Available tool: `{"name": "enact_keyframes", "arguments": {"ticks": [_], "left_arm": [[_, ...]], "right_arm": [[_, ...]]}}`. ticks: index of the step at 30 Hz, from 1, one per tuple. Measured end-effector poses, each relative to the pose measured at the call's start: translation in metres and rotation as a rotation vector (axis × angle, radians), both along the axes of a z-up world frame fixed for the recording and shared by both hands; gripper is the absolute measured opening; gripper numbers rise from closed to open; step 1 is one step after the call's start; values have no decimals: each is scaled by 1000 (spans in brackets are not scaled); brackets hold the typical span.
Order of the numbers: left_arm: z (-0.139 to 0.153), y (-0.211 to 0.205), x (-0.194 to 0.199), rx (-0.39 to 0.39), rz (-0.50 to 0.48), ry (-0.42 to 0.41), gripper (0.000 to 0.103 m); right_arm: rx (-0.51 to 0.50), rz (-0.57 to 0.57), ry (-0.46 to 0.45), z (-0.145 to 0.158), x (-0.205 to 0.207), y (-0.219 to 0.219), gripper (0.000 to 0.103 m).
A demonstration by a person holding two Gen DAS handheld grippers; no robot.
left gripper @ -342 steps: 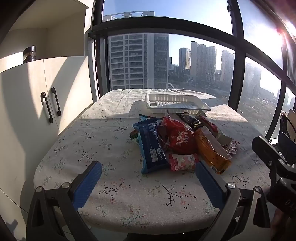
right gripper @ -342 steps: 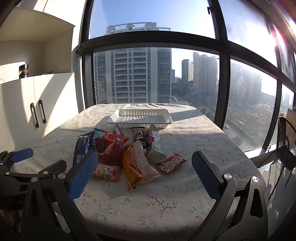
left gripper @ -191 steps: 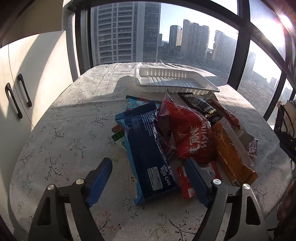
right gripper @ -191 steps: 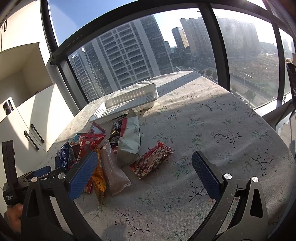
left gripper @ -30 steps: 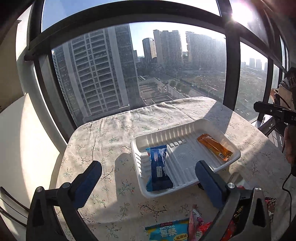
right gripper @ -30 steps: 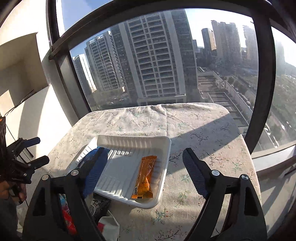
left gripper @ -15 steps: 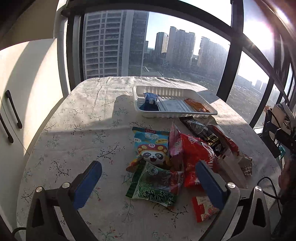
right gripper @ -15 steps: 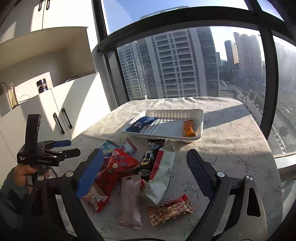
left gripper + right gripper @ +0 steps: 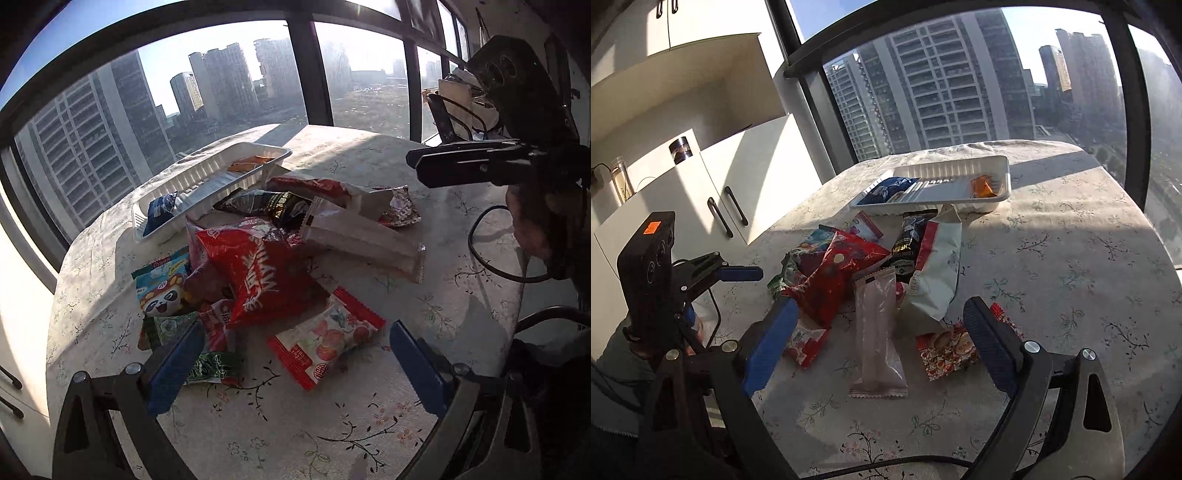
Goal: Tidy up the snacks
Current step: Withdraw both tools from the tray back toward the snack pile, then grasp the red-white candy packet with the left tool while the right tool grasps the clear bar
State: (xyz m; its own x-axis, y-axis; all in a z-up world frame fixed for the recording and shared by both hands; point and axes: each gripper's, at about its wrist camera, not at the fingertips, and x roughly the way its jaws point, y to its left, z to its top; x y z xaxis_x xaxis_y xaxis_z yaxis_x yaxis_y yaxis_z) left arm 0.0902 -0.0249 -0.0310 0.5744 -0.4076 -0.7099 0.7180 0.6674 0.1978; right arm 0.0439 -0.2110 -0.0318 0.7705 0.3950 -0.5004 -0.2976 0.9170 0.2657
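Observation:
A white tray (image 9: 192, 177) at the table's far side holds a blue packet (image 9: 160, 208) and an orange packet (image 9: 251, 162). In front of it lies a pile of snacks: a red bag (image 9: 258, 273), a strawberry packet (image 9: 328, 339), a panda packet (image 9: 162, 284) and a black packet (image 9: 266, 203). My left gripper (image 9: 293, 341) hangs open just above the strawberry packet, touching nothing. My right gripper (image 9: 881, 314) is open over a long pink packet (image 9: 877, 332), with a red cookie packet (image 9: 949, 350) by its right finger. The tray (image 9: 1004, 177) lies beyond.
White cupboards with dark handles (image 9: 727, 206) stand to the left of the flowered table (image 9: 1071, 240). Tall windows run behind it. The table's right half is bare cloth. A hand with a cable (image 9: 535, 221) holds the right gripper at the table's right edge.
Both grippers have drawn back from the tray and sunk toward the snack pile. The left view has rolled. The blue and orange packets stay in the tray.

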Motion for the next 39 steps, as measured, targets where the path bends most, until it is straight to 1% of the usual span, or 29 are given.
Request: {"name": "enact_keyframes", "arguments": {"ticks": [1, 3, 5, 7, 9, 10, 12, 15, 20, 22, 26, 29, 32, 34, 37, 38, 39], "left_arm": [[-1, -3, -1, 13, -30, 5, 98], [-1, -7, 2, 28, -80, 32, 90], [0, -10, 3, 32, -137, 61, 89], [-2, -13, 8, 51, -180, 91, 85], [-5, -16, 16, 77, -200, 123, 74], [-6, -16, 19, 83, -212, 142, 70], [-8, -17, 22, 96, -231, 163, 59], [-8, -19, 24, 121, -247, 175, 58], [-11, -23, 17, 170, -315, 185, 58], [-14, -24, 18, 194, -314, 189, 58], [-15, -23, 26, 166, -308, 245, 58], [-16, -23, 33, 145, -302, 301, 54], [-16, -24, 38, 145, -297, 347, 52], [-15, -26, 41, 153, -288, 361, 49], [-14, -25, 44, 151, -257, 381, 41], [-13, -23, 44, 145, -243, 389, 36], [-13, -23, 44, 138, -231, 399, 36]], "right_arm": [[-2, 2, 5, -1, 0, 0, 91], [-4, 7, 11, -3, 0, -1, 91], [-2, 13, 11, -3, -1, -2, 91], [7, 18, 18, -5, -1, -3, 91], [18, 24, 28, -7, -1, -4, 91], [20, 27, 31, -8, -1, -4, 91], [20, 35, 35, -9, -1, -3, 91], [21, 40, 39, -10, -1, -3, 91], [28, 46, 50, -12, 1, -3, 91], [28, 49, 55, -13, 4, -3, 91], [24, 54, 61, -14, 5, 0, 91], [17, 57, 66, -15, 6, 1, 91], [13, 59, 70, -16, 6, 3, 91], [10, 61, 72, -16, 6, 4, 91], [6, 64, 74, -17, 6, 6, 91], [6, 65, 73, -17, 5, 6, 91], [5, 66, 74, -17, 5, 7, 91]]}}
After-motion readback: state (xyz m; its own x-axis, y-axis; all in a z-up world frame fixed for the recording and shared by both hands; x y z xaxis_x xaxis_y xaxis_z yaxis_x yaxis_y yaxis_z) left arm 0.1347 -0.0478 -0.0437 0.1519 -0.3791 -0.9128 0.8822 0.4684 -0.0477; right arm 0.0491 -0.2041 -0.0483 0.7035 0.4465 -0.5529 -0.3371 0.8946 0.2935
